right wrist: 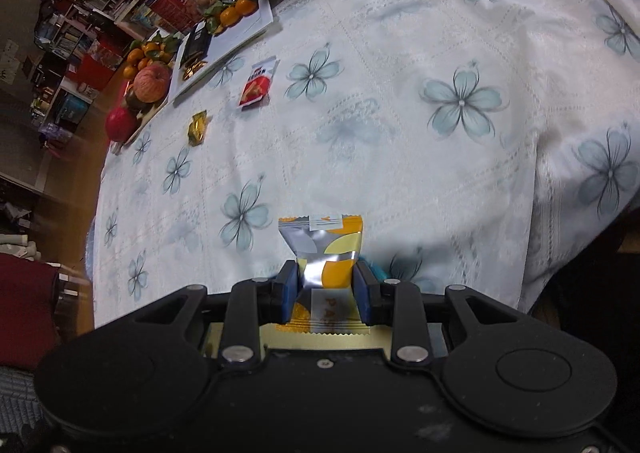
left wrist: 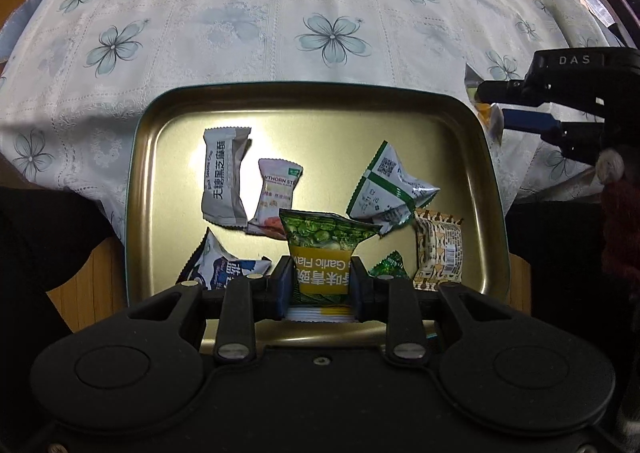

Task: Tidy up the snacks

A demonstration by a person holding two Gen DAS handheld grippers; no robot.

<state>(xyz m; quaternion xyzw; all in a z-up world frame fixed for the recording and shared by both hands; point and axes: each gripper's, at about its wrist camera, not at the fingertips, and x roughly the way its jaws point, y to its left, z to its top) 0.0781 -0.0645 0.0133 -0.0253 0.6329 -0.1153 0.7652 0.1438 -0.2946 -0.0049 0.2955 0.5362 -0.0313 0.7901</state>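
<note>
Left wrist view: left gripper (left wrist: 322, 285) pinches the green pea packet (left wrist: 326, 249) above the gold tray (left wrist: 320, 101); right gripper (right wrist: 326, 289) pinches the silver-orange packet (right wrist: 326, 253).

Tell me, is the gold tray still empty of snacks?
No, the gold tray already holds several packets, such as a grey sesame packet and a white-green packet.

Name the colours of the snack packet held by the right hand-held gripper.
Silver and orange snack packet, with pale yellow patches; clearest in the right wrist view.

Tray (left wrist: 494, 189) crowded with packets; tablecloth (left wrist: 240, 53) beyond seemingly open.
</note>
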